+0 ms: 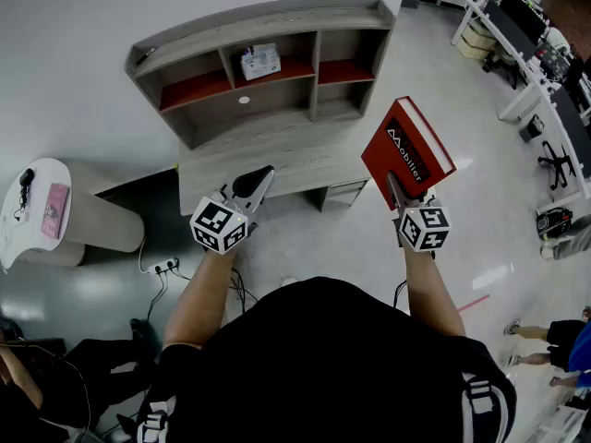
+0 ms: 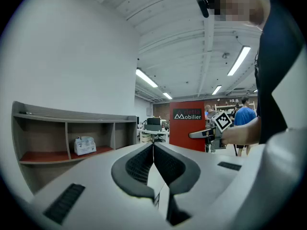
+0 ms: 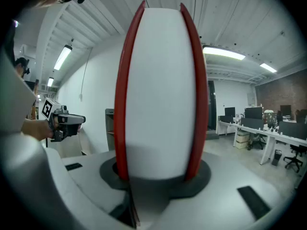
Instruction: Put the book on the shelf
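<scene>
1. Nearest the person, the right gripper (image 1: 397, 186) has its fingers (image 3: 204, 174) clamped on the lower end of the book (image 1: 406, 150), one on each red cover. The pickup therefore looks done. The book stands in the air, tilted up and away from the hand.
2. The left gripper (image 1: 266, 173) is held out beside it, well apart from the book. Its fingers (image 2: 136, 166) are pressed together with nothing between them.
3. Beyond both lies the grey worktop (image 1: 277, 160), and on it the shelf (image 1: 268, 17). The book touches neither. What is left, as I judge it, is to carry the book forward and set it in a compartment. The middle upper one holds a small white box (image 1: 260, 61). The upper ones either side of it look free.
4. The book is a thick hardback with plain red covers. Its white page block faces the right gripper's camera. A dark band with white lettering runs across the front cover. It looks rigid and closed, so it should slide in upright without flexing.
</scene>
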{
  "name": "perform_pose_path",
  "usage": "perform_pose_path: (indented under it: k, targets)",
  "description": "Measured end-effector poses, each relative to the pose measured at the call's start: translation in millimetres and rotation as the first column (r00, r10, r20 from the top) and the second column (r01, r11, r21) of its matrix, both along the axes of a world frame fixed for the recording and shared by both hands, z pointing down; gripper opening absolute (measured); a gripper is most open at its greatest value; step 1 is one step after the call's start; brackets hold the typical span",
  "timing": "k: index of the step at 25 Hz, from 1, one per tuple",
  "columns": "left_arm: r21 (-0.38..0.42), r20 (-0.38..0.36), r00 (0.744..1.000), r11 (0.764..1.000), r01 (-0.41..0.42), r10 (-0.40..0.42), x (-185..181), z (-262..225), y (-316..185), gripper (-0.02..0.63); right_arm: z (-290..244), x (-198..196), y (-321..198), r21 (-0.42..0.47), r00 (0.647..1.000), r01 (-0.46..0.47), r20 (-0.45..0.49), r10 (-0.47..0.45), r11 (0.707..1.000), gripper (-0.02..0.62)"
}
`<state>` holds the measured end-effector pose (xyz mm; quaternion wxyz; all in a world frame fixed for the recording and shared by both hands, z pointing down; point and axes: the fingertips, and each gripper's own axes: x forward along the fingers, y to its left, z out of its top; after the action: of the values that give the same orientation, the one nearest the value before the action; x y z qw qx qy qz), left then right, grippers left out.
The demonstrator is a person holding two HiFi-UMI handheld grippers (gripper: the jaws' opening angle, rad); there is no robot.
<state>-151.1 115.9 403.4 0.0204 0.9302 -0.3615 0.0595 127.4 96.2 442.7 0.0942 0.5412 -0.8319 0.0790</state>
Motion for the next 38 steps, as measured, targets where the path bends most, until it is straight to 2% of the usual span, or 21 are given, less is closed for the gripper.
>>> perform_pose_path:
  k: [10, 24, 33, 38]
  targets:
    - [-0.017, -0.007, 1.0, 1.0, -0.008, 0.008, -29.3, 5.4, -2.8, 0.022, 6.8, -13.8, 10.0, -0.027, 1.0, -0.03, -0.005, 0.03, 0.999, 0.172]
    - [-0.036, 0.006, 0.998, 0.997, -0.061, 0.061, -77.0, 15.1, -1.6, 0.023, 0.2, -43.4, 23.4, -0.012, 0.995, -0.103, 0.015, 0.103, 0.995, 0.173]
    - [-0.027, -0.008, 0.995, 0.995, -0.1, 0.1, -76.5, 14.0, -8.6, 0.023, 4.0, -38.0, 34.5, -0.03, 0.988, -0.15, 0.015, 0.151, 0.988, 0.172]
    - [-0.049, 0.002, 0.994, 0.993, -0.11, 0.11, -73.2, 10.1, -30.0, 0.023, -8.2, -33.2, 15.2, -0.028, 0.987, -0.159, 0.023, 0.159, 0.987, 0.172]
